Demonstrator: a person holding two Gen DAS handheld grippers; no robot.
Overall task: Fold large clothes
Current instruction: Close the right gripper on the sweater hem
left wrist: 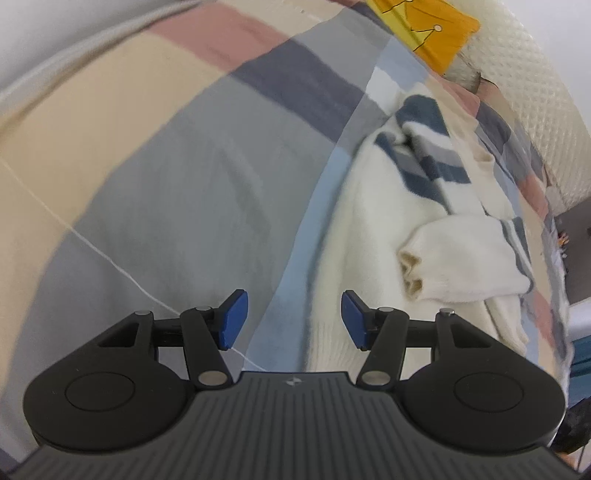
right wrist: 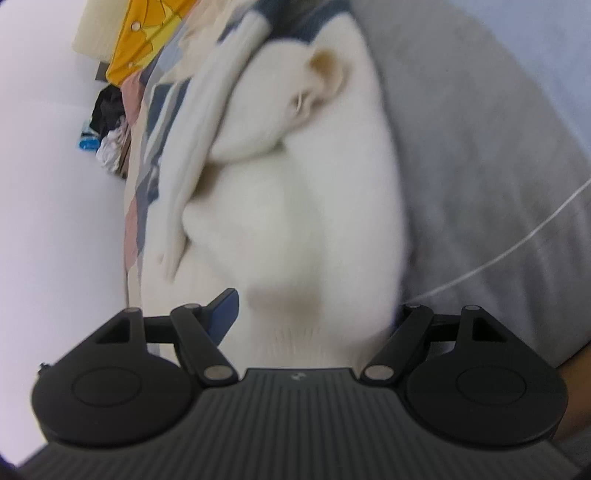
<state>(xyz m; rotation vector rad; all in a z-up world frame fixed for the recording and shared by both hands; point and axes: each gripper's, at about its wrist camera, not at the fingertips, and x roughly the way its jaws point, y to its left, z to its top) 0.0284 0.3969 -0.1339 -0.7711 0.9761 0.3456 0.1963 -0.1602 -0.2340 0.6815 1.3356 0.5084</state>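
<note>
A cream knit sweater (left wrist: pixel 369 221) with navy and grey stripes lies crumpled on a patchwork bedcover (left wrist: pixel 166 177), one sleeve cuff (left wrist: pixel 410 269) folded across it. My left gripper (left wrist: pixel 293 317) hovers open over the cover, just left of the sweater's ribbed hem, with nothing between its blue pads. In the right wrist view the sweater (right wrist: pixel 295 203) bulges up close, and its hem fills the space between the jaws of my right gripper (right wrist: pixel 314 314). The left pad (right wrist: pixel 223 312) sits at the fabric's edge. The right pad is hidden under the knit, so the blurred picture leaves the grip unclear.
A yellow pillow (left wrist: pixel 424 29) and a cream quilted headboard (left wrist: pixel 524 92) lie beyond the sweater. A thin white thread (left wrist: pixel 110 258) runs across the grey patch of the cover. The bed's edge, a white wall and some floor clutter (right wrist: pixel 107 125) are left of the right gripper.
</note>
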